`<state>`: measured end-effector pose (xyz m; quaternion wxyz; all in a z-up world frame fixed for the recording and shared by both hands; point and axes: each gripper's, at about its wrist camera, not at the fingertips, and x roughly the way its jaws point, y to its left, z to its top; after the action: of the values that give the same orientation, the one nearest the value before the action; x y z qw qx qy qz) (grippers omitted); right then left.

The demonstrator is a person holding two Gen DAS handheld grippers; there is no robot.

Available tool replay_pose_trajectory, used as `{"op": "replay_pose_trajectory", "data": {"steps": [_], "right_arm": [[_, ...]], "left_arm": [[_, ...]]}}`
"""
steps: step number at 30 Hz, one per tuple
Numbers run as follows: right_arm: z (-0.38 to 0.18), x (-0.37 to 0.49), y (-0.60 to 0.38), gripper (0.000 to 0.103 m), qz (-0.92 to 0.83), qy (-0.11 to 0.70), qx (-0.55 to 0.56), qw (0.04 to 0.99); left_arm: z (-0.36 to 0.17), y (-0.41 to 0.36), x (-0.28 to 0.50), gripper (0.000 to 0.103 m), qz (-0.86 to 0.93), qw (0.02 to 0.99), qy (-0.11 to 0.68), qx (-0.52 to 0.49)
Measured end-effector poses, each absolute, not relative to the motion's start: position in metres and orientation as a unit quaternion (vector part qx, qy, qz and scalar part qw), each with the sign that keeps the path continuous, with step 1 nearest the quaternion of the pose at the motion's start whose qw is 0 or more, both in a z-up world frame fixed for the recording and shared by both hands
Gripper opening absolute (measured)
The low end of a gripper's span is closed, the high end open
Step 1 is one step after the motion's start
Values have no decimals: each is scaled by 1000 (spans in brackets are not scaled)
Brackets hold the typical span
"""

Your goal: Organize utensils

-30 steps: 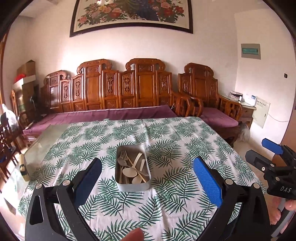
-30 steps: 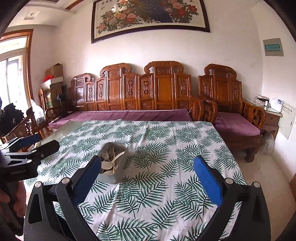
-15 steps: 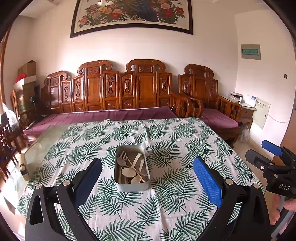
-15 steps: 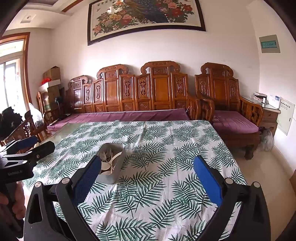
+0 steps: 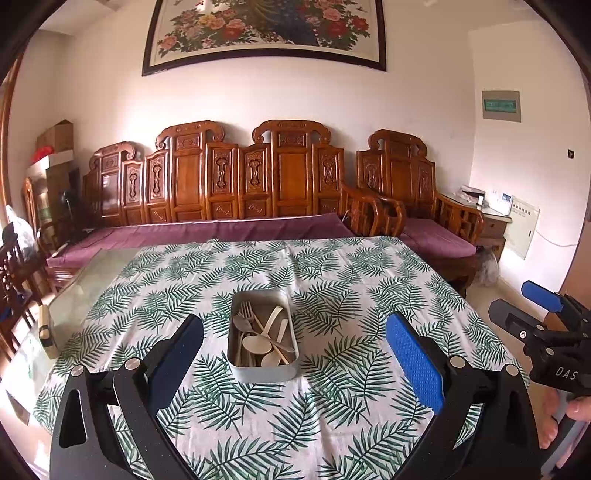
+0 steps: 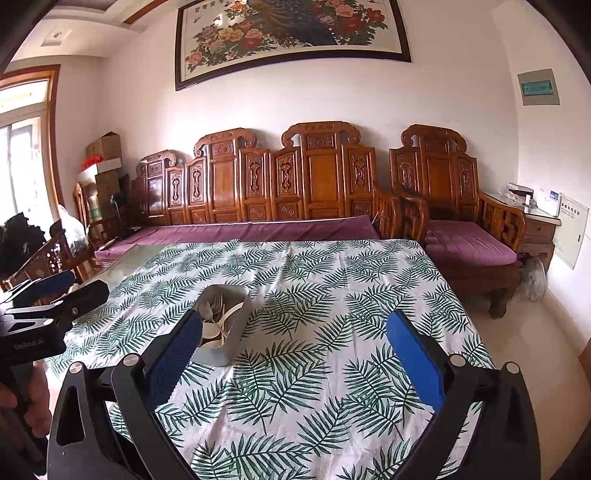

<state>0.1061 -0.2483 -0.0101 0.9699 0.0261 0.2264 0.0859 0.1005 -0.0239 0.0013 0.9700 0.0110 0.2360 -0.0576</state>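
Both grippers we hold stand with their blue pads spread wide and nothing between them. Our left gripper (image 5: 293, 363) sits low at the near edge of the table (image 5: 369, 280), and straight ahead of it, centred in the gap between its two pads, lies a grey metal tin (image 5: 263, 335) on the palm-leaf tablecloth (image 5: 332, 398). Our right gripper (image 6: 293, 363) hovers over the near right part of the cloth; from its camera the tin (image 6: 221, 325) lies ahead and to the left, partly hidden behind its left pad, so the left gripper is the one better lined up with it. The tin's long side runs away from us, near to far. Inside it pale utensils (image 5: 264, 334) are heaped together: we make out a fork with its tines toward the far end, several cream spoons with bowls toward us, and thin handles crossing at angles. No utensils show on the cloth around the tin. That fits either utensils already gathered into the tin or a jumble waiting to be sorted out of it; we cannot tell which. Beyond the table stands a carved wooden bench (image 5: 258, 184) with purple cushions, and above it on the white wall hangs a framed flower painting (image 5: 266, 29).
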Motion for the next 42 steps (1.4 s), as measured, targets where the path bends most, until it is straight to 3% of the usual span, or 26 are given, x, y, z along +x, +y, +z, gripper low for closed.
{"op": "replay_pose_trajectory", "data": {"steps": [42], "right_arm": [[-10,103,-249,100,88,224,24,970]], "left_arm": [[3,-32,91,95,-62,971,230,10]]}}
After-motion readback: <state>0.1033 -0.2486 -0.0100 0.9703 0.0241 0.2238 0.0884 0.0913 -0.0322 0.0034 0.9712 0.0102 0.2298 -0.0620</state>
